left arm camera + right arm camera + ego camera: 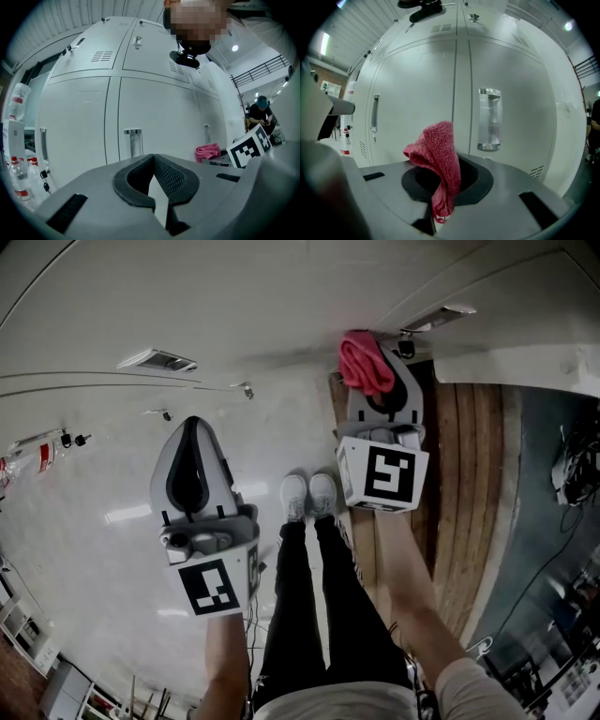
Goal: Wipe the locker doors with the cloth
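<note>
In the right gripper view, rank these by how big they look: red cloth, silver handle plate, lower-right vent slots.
1. red cloth, largest, though nearest the camera
2. silver handle plate
3. lower-right vent slots

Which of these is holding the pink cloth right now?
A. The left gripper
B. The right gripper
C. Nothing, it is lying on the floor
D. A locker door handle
B: the right gripper view shows the pink cloth pinched between the jaws of the right gripper and held up in front of the locker doors, while the left gripper has its jaws closed on nothing.
</note>
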